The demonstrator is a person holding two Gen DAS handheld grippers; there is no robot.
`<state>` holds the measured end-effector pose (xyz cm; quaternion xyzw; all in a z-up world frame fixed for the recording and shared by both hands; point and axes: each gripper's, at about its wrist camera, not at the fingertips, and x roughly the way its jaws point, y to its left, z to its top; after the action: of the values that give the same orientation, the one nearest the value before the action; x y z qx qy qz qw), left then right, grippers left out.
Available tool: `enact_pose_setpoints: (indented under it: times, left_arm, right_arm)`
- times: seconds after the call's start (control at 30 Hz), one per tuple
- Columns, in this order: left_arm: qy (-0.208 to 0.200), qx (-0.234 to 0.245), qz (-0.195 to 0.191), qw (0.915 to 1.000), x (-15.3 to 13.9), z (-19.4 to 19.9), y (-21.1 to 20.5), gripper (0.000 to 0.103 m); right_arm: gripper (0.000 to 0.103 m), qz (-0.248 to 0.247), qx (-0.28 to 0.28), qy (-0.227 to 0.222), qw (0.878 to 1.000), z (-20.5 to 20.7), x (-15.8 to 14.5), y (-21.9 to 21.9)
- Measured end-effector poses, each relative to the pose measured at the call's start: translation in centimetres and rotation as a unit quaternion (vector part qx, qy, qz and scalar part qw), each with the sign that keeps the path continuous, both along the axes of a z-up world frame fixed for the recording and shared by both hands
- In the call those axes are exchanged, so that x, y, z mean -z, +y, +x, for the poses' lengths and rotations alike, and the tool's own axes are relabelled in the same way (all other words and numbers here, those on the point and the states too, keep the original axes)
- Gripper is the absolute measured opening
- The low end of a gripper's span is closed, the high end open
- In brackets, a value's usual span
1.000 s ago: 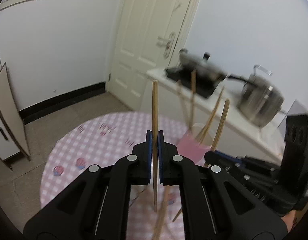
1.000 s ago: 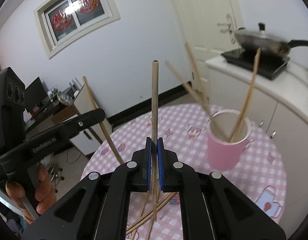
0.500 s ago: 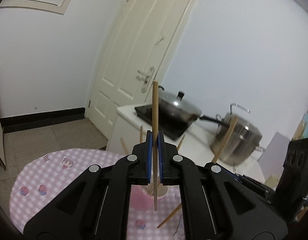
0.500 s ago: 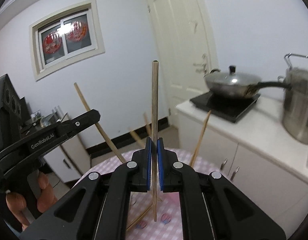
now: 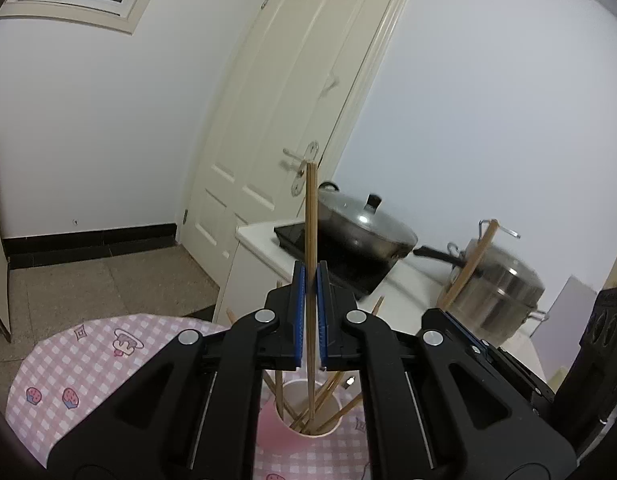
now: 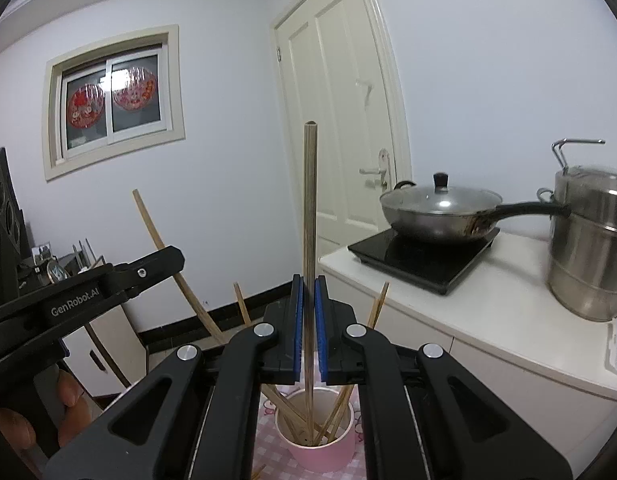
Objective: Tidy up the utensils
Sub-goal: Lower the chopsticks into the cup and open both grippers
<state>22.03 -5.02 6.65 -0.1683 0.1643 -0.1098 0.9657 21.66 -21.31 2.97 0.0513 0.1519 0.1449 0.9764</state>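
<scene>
My left gripper (image 5: 311,276) is shut on an upright wooden chopstick (image 5: 311,216); the stick's lower end hangs over the mouth of a pink cup (image 5: 308,430) that holds several chopsticks. My right gripper (image 6: 308,284) is shut on another upright chopstick (image 6: 309,200), whose lower end reaches into the same pink cup (image 6: 322,454). In the left wrist view the right gripper (image 5: 440,312) shows at the right with its chopstick (image 5: 474,258) slanting up. In the right wrist view the left gripper (image 6: 168,258) shows at the left, its chopstick (image 6: 152,228) slanting.
The cup stands on a round table with a pink checked cloth (image 5: 92,356). Behind it a white counter (image 6: 488,304) carries an induction hob with a lidded wok (image 6: 440,208) and a steel pot (image 6: 588,240). A white door (image 5: 284,120) is beyond. A person's fingers (image 6: 68,392) hold the left gripper.
Both grippers rose and tilted up with their chopsticks still clamped. They moved in over the pink cup, which now lies right below the jaws instead of off to the side.
</scene>
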Motion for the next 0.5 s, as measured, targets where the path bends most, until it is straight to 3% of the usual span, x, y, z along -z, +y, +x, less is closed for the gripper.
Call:
enact_pose_setpoints:
  times: [0.5]
  left_arm:
    - [0.068,0.032,0.052,0.9958,5.4,2.0,-1.6,0.006]
  right_arm:
    - [0.004,-0.020,-0.008,0.059,0.998,0.1,5.1,0.5]
